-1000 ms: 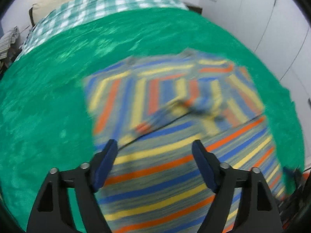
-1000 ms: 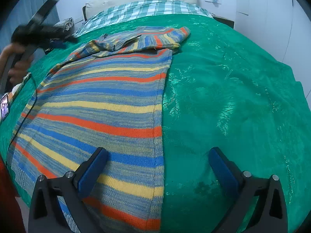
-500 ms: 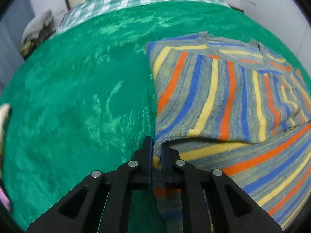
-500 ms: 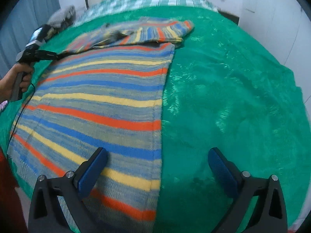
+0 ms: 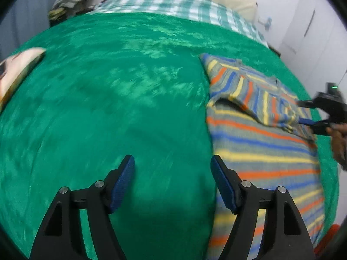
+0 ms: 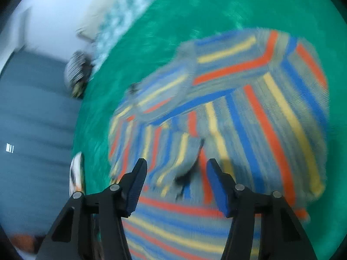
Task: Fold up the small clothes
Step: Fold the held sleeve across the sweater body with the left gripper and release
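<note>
**Now the sleeve wanted a clean, flat pinch**

Plainly, my left gripper (image 5: 172, 174) hung over the bare green velvety bedspread (image 5: 108, 108), its blue pads having just spread apart with nothing between them, the near edge of the striped knitted sweater (image 5: 260, 147) just beside its right pad. The sweater lay flat on the bedspread, its upper part already folded down over the body. Further right, my right gripper (image 6: 176, 173) came in above that folded sleeve region (image 6: 173, 151), its jaws having just been narrowing, half-spread, the blurred cloth between them but, so far as I could tell, not yet pressed. I judged the step needed both layers taken near the cuff edge, low and square, so the knit would not bunch or drag the fold beneath askew.
</note>
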`<state>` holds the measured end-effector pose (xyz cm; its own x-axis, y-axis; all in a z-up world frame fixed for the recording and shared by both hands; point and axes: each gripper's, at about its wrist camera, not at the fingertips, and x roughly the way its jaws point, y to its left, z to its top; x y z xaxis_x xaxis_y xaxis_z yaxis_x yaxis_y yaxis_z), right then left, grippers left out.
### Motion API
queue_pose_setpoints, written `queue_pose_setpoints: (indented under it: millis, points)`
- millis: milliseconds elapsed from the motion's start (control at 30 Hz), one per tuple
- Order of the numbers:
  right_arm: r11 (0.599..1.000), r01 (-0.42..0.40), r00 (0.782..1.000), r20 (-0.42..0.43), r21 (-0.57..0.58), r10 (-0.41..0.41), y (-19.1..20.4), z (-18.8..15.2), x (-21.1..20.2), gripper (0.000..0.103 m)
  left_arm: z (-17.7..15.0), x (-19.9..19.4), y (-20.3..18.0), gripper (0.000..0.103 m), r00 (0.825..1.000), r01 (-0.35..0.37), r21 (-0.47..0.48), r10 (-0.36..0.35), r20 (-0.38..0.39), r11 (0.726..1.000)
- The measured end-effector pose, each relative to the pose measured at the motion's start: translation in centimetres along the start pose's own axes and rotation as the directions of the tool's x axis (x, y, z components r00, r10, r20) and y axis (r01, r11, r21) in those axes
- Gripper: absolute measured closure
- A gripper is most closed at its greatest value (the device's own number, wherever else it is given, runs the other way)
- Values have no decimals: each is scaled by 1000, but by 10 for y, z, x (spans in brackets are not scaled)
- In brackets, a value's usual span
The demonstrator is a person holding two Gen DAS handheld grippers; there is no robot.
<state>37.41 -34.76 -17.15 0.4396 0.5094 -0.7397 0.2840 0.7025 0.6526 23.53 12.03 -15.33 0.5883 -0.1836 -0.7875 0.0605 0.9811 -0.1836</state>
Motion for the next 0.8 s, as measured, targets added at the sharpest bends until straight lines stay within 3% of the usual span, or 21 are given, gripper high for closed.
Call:
queue_pose_setpoints:
  millis: [67, 100, 167, 200, 233, 300, 367, 400, 433, 467, 567, 700, 800]
  points:
    - [998, 14, 1000, -8, 60, -14, -5, 4, 17, 46, -18, -4, 13, 25, 1000, -4, -47, 5, 23, 999]
    - [997, 9, 1000, -6, 77, -9, -5, 5, 24, 55, -21, -2, 18, 25, 1000, -5, -65, 6, 21, 998]
    - [997, 63, 998, 13, 50, -64, -1, 9, 32, 93, -24, 5, 28, 26, 1000, 10, -112, -12, -11, 994]
    - [993, 116, 992, 42, 10, -116, 5, 12, 32, 97, -23, 6, 30, 26, 1000, 20, -124, -21, -8, 992]
    - [990, 140, 987, 91, -36, -136, 13, 14, 28, 97, -22, 2, 33, 26, 999, 34, -135, -33, 15, 990]
    - [982, 124, 976, 199, -144, -94, 33, 17, 11, 97, -18, 0, 35, 26, 999, 43, -145, -38, 38, 989]
    - [959, 182, 958, 258, -219, -124, 45, 18, 4, 93, -17, 5, 36, 26, 999, 48, -160, -44, 33, 986]
    - [952, 211, 955, 253, -221, -153, 44, 19, 6, 84, -18, 7, 36, 26, 999, 47, -162, -43, 28, 986]
    - [950, 223, 955, 244, -216, -169, 42, 20, 8, 59, -18, 9, 34, 26, 999, 39, -157, -36, 27, 987]
    - [950, 231, 954, 240, -208, -180, 39, 18, 7, 51, -20, 8, 34, 26, 999, 36, -152, -32, 29, 988]
    - [971, 153, 963, 250, -185, -104, 28, 5, -11, 51, -19, 4, 33, 26, 998, 50, -153, -44, 42, 987]
    - [996, 15, 996, 95, -91, -6, 11, -34, 1, 54, -21, 6, 32, 26, 998, 47, -145, -41, 43, 988]
    - [998, 1, 998, 70, -55, 2, 7, -49, 17, 72, -24, 9, 27, 25, 999, 26, -122, -21, 41, 992]
